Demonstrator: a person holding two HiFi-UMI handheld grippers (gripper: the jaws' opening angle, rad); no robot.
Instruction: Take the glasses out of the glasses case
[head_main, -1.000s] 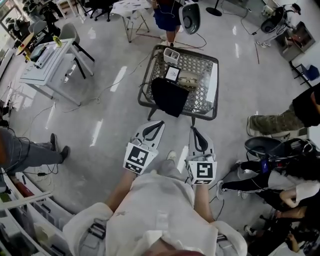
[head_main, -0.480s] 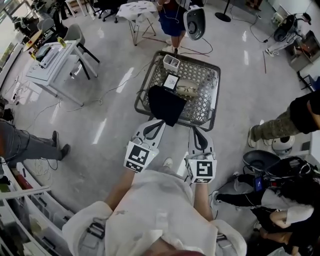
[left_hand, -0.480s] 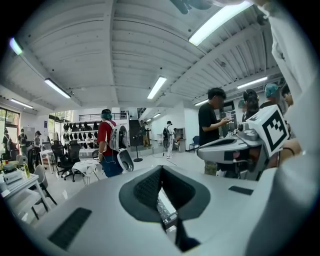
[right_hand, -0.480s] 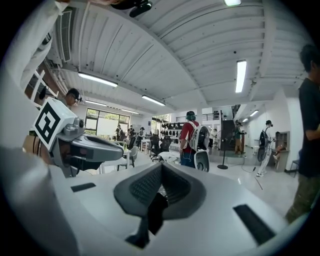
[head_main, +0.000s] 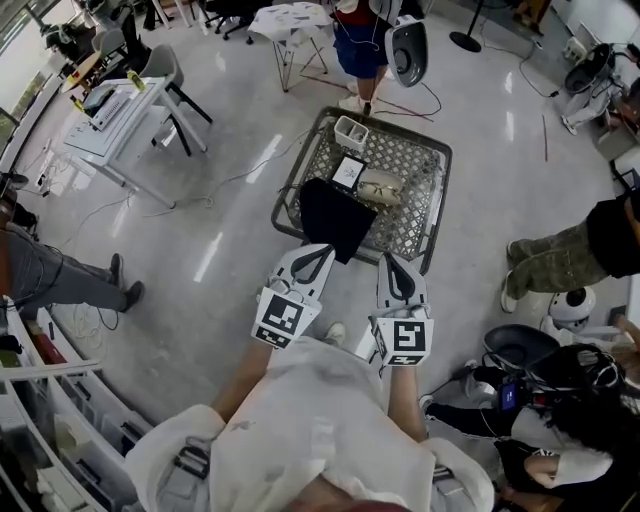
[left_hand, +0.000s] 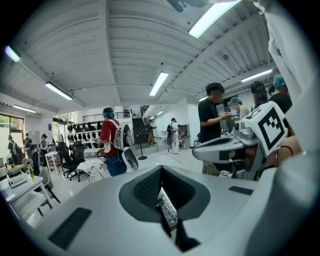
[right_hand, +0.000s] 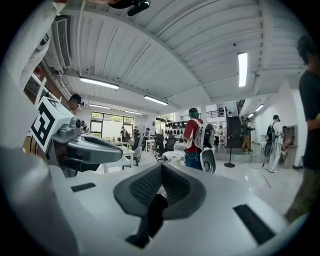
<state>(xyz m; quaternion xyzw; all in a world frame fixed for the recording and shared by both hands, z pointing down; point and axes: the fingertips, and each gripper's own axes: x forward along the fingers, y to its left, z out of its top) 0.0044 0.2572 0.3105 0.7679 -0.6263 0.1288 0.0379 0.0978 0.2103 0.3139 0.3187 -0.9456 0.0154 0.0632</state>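
Note:
A beige glasses case lies shut on a metal mesh table, between a small framed card and the table's right side. A black cloth hangs over the near left edge. My left gripper and right gripper are held side by side close to my body, just short of the table's near edge, and both point at it. The left gripper view shows the left gripper with its jaws together and nothing between them. The right gripper looks the same in the right gripper view.
A white wire basket stands at the table's far edge. A person with a white device stands just beyond it. A white desk and chair are at the left. People and a small white robot crowd the right. Cables cross the floor.
Both grippers have moved forward with me toward the mesh table, so their tips now nearly reach its near edge. Both stay shut.

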